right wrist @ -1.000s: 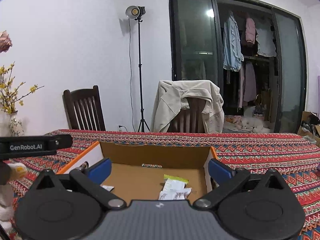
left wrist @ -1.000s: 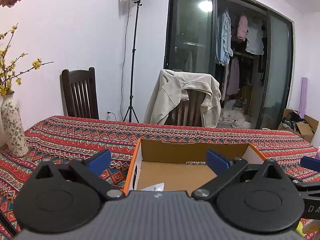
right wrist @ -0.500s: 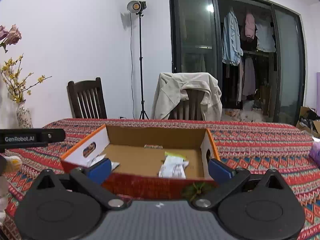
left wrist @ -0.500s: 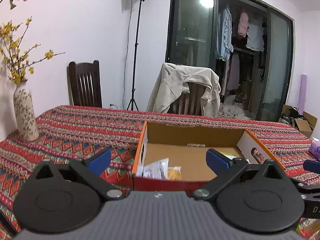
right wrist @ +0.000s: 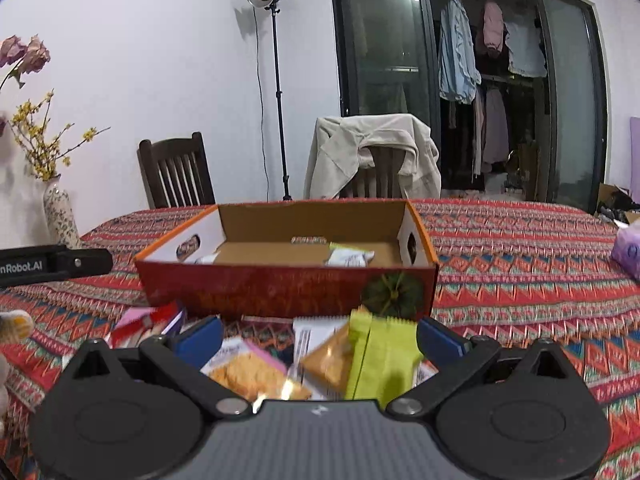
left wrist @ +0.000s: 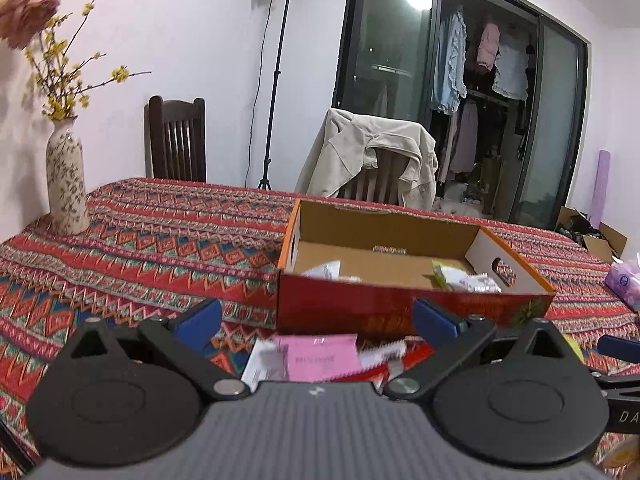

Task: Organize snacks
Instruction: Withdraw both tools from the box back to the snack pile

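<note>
An open red cardboard box stands on the patterned tablecloth with a few snack packets inside. Loose snacks lie in front of it: a pink packet, a lime-green packet, an orange packet and a cracker packet. My left gripper hangs open above the pink packet. Over the green and orange packets my right gripper is open too. Neither holds anything.
A flowered vase stands at the table's left. A purple tissue pack lies at the right. Two chairs, one draped with a beige jacket, stand behind the table. A lamp stand is by the wall.
Both grippers have pulled back from over the box toward the near side of the table. The loose snacks in front of the box have come into view. Both stay open.
</note>
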The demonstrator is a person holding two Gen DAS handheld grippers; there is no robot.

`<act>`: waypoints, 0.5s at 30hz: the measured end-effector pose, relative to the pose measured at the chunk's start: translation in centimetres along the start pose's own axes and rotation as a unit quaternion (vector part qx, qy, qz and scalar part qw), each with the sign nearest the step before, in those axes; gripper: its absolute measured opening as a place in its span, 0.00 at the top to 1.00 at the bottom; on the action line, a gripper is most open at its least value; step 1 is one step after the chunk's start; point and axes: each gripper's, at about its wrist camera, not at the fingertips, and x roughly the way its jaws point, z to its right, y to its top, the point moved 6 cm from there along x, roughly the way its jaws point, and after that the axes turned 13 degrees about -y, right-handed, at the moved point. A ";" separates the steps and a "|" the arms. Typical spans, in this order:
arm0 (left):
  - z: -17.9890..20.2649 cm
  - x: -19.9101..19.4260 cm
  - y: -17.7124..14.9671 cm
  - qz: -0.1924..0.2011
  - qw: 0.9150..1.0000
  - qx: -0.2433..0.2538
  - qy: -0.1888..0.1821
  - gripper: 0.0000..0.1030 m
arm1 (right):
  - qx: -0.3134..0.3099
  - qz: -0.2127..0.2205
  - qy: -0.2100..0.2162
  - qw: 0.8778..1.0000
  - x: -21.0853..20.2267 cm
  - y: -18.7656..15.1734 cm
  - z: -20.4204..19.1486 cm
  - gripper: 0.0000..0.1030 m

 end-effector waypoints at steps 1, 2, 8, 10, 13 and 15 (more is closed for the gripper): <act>0.0 -0.2 -0.3 -0.001 1.000 0.000 -0.001 0.00 | 0.000 -0.001 0.001 1.000 -0.1 -0.3 0.0 0.00; -0.1 -0.4 -0.6 -0.002 1.000 0.001 -0.002 0.00 | 0.001 -0.003 0.002 1.000 -0.2 -0.6 0.0 0.00; 0.0 -1.9 -1.6 0.004 1.000 0.025 0.000 0.00 | 0.007 -0.009 0.001 1.000 -0.6 -1.9 0.6 0.00; -0.1 -2.3 -1.8 0.003 1.000 0.028 0.001 0.00 | 0.011 -0.013 0.000 1.000 -0.6 -2.3 0.8 0.00; -0.4 -2.4 -2.4 -0.004 1.000 0.030 0.002 0.00 | 0.014 -0.021 -0.005 1.000 -0.4 -2.8 1.1 0.00; -0.7 -2.3 -2.7 -0.010 1.000 0.025 0.004 0.00 | 0.016 -0.029 -0.008 0.999 -0.3 -3.2 1.3 0.00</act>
